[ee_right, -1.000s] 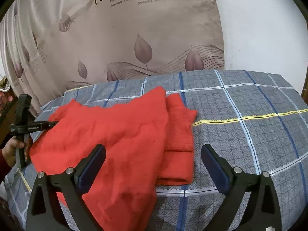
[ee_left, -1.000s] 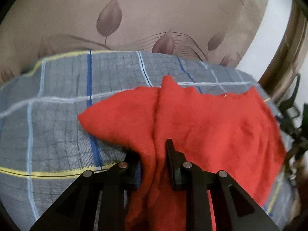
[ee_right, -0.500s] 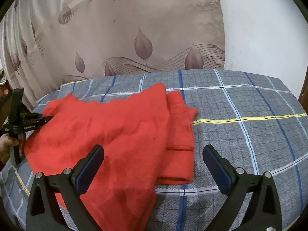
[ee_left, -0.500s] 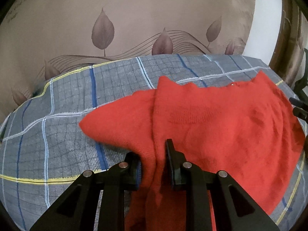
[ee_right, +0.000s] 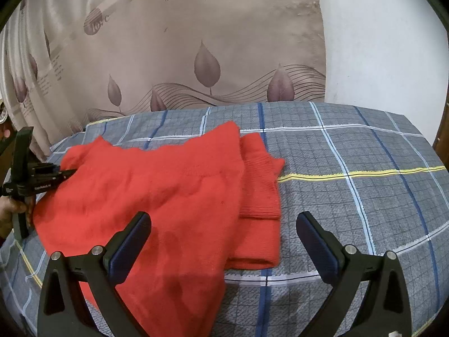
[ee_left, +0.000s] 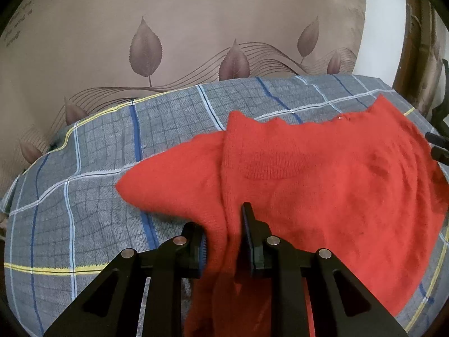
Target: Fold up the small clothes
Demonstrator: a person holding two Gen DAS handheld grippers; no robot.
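Note:
A red knit sweater [ee_left: 308, 179] lies spread on a grey plaid bed cover [ee_left: 92, 185]. My left gripper [ee_left: 224, 224] is shut on a bunched fold of the sweater at its near edge, with red cloth hanging between the fingers. In the right wrist view the sweater [ee_right: 157, 191] fills the left half, with one sleeve [ee_right: 259, 185] folded along its right side. My right gripper [ee_right: 224, 241] is open and empty, hovering over the sweater's near right part. The left gripper also shows in the right wrist view [ee_right: 36, 182], at the sweater's far left edge.
A beige curtain with leaf prints [ee_right: 196, 56] hangs behind the bed. A white wall [ee_right: 378, 42] is at the right. The right gripper's tip [ee_left: 437, 146] shows at the left wrist view's right edge. Bare plaid cover [ee_right: 364, 196] lies right of the sweater.
The left gripper has drawn back and risen slightly with the fold still held. The right gripper stays open and has barely moved.

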